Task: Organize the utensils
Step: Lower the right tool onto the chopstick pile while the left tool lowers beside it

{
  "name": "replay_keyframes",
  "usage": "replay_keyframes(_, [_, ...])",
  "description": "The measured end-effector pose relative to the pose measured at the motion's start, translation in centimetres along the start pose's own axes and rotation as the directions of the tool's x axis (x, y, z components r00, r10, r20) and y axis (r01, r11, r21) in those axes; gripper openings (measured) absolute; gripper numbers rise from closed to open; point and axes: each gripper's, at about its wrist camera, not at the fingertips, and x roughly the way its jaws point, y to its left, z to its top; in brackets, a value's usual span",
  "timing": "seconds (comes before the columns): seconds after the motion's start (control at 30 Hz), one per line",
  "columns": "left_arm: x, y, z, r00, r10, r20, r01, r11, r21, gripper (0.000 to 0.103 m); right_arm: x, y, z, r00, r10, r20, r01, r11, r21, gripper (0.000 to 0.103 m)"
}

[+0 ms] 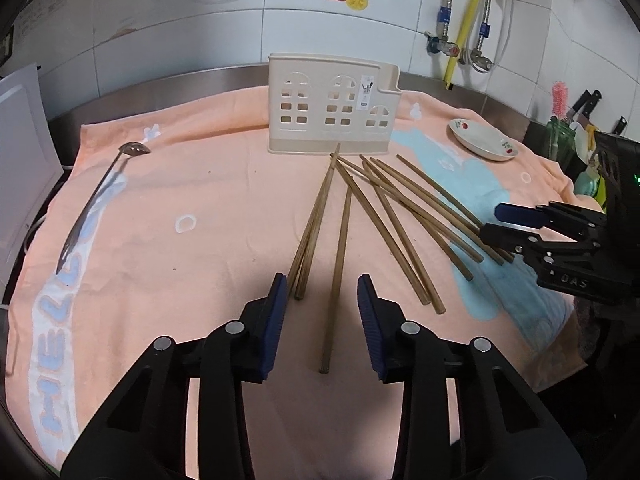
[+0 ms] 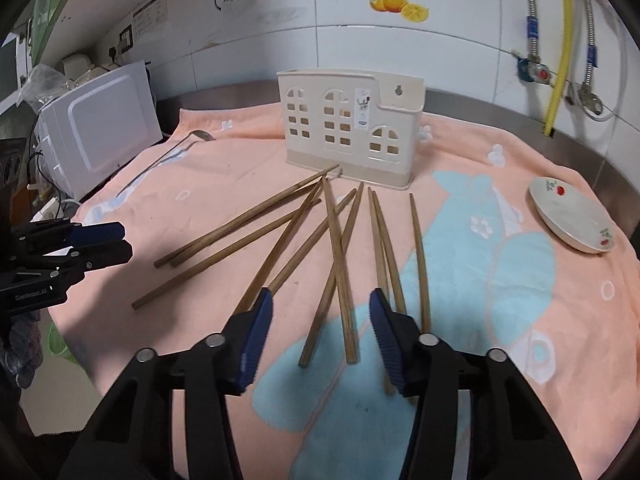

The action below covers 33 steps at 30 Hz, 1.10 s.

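Black plastic frames both of my views: the left gripper (image 1: 322, 312) tilts down toward the peach terry towel (image 1: 208, 216), its blue ribbed pads (image 1: 276, 320) spread apart, with one brown wooden chopstick (image 1: 338, 256) lying between them, untouched. My right gripper (image 2: 320, 332) angles down the same way, jaws parted and pinching nothing; two crossed chopstick ends (image 2: 340, 312) sit in the gap on the towel's pale blue patch (image 2: 360, 400).

The other chopsticks (image 1: 404, 216) fan out loose on the cloth in front of the cream plastic utensil holder with window-shaped cutouts (image 1: 332, 108), which stands upright at the back. A long metal ladle (image 1: 100, 196) lies far off to the left, and a small white dish with red fruit print (image 1: 484, 140) rests near the right edge.

My right gripper's pad covers the near ends of two chopsticks, and I cannot see inside the holder. The white appliance (image 2: 100, 132) is cut off at the frame edge.
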Motion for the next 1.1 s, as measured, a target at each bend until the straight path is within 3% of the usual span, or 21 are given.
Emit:
replay_keyframes(0.33, [1.6,0.4,0.7,0.999,-0.038,-0.020,0.038,0.999,0.001,0.025,3.6,-1.1,1.0,0.998,0.024,-0.057,-0.024,1.000,-0.005,0.018])
replay_keyframes(0.7, [5.3,0.0,2.1,0.994,-0.083,-0.064,0.084,0.996,0.013,0.017,5.6,-1.9,0.9,0.995,0.022,-0.095,-0.021,1.000,0.005,0.009])
replay_keyframes(1.1, [8.7,0.6,2.8,0.991,-0.069,-0.110,0.071,0.997,0.014,0.016,5.9,-1.9,0.7,0.995,0.024,-0.102,-0.025,1.000,-0.006,0.007])
